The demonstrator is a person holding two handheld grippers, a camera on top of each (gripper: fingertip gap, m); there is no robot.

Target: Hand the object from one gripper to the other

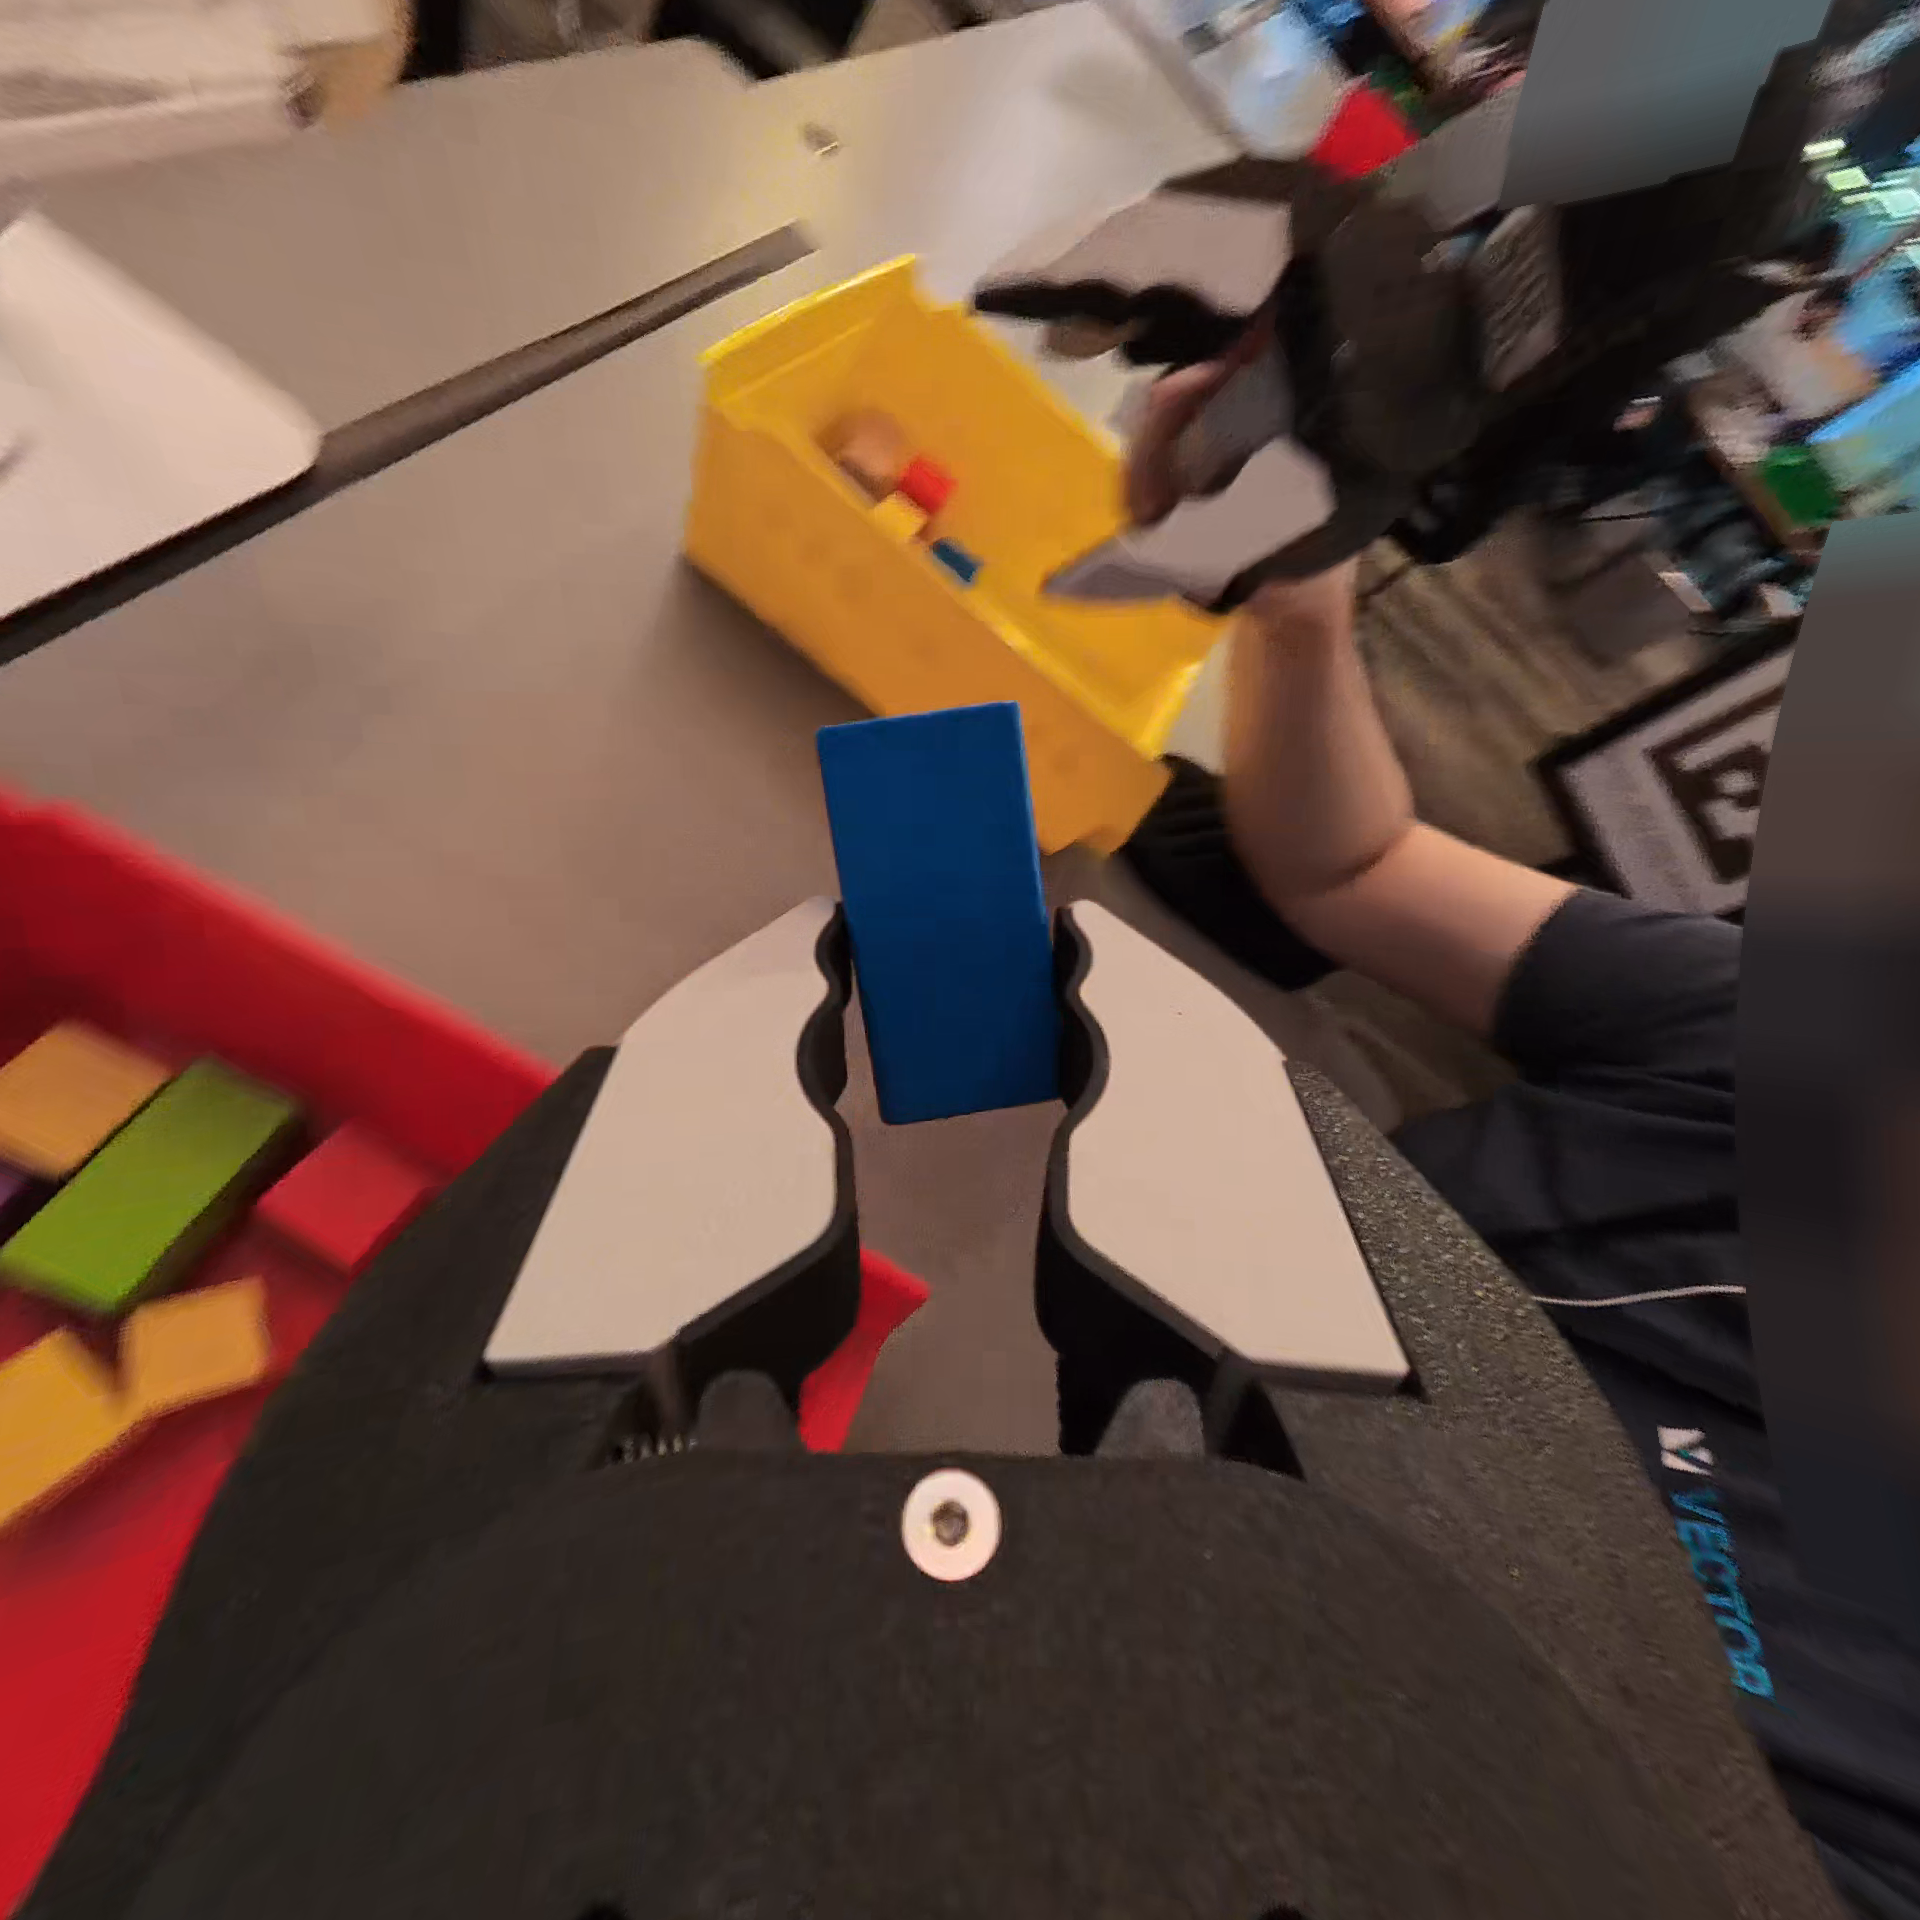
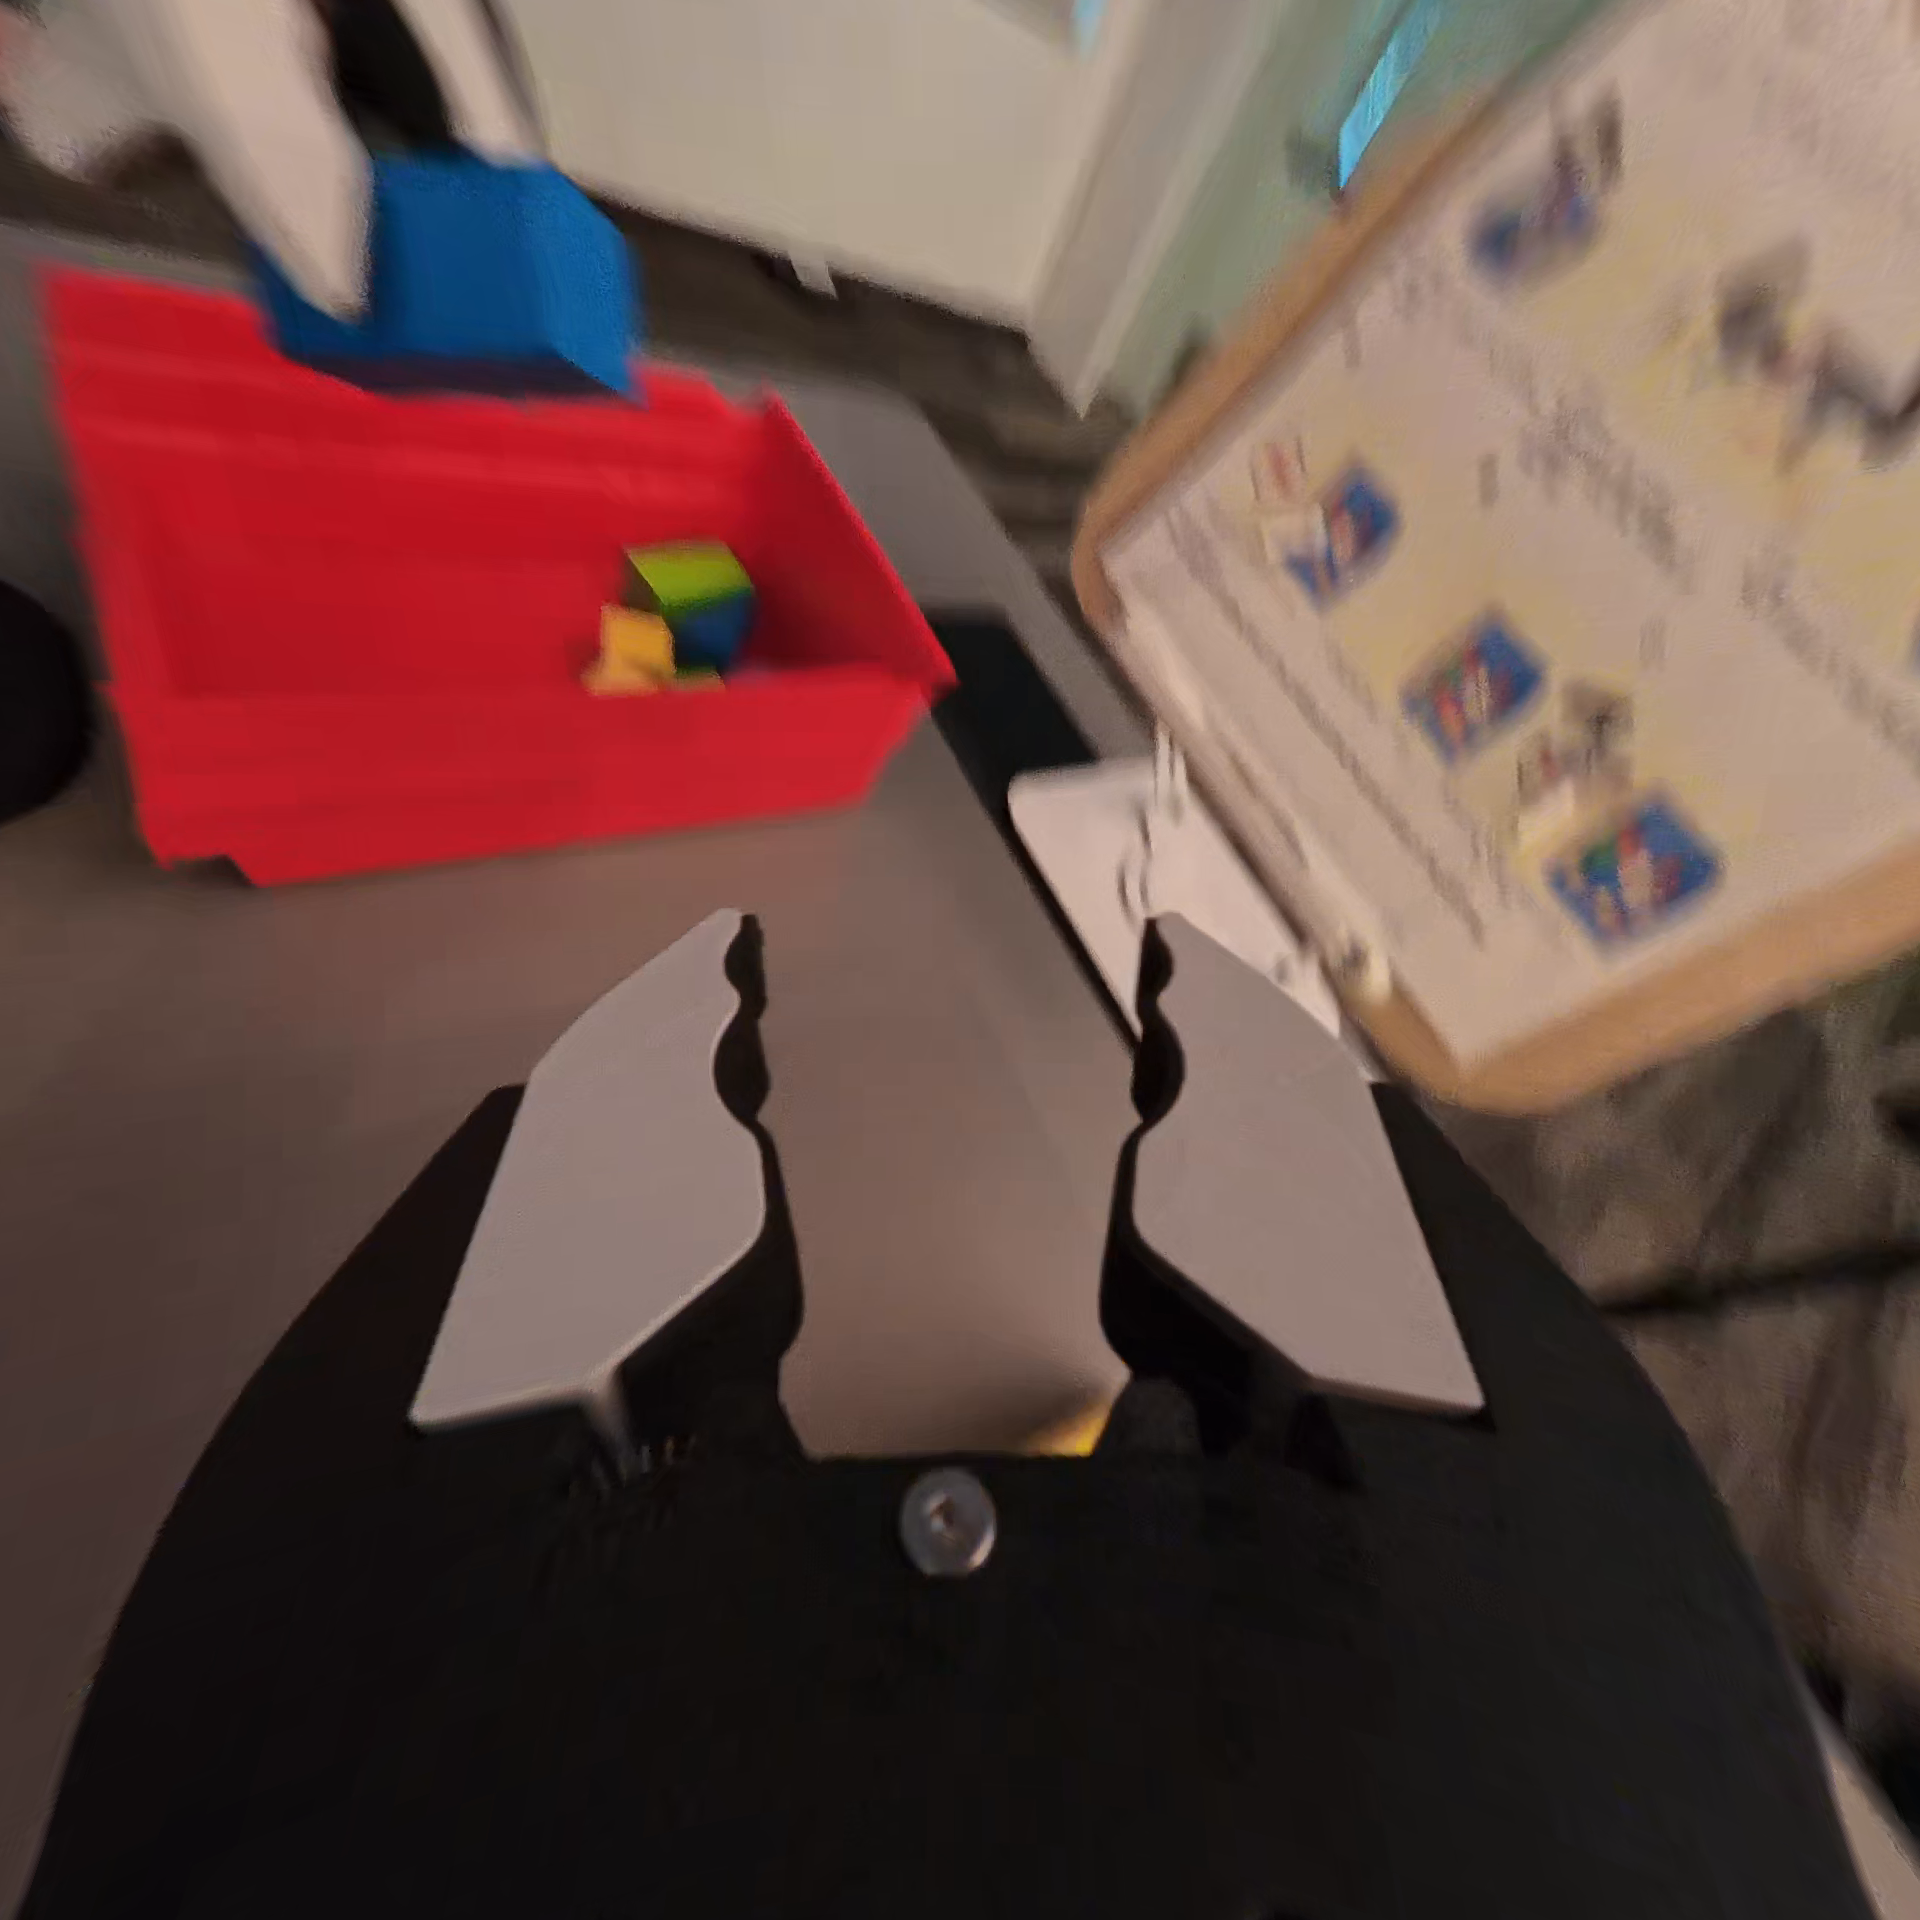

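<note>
Left claw (image 1: 951, 920) grasping blue block (image 1: 940, 914) | right claw (image 2: 945, 930) released, empty

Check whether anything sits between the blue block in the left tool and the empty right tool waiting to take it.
Nothing visible does. The left tool grips the blue block in the air above the table. The right tool is open and empty; in its view the red bin lies below the block, not across the path.
</note>
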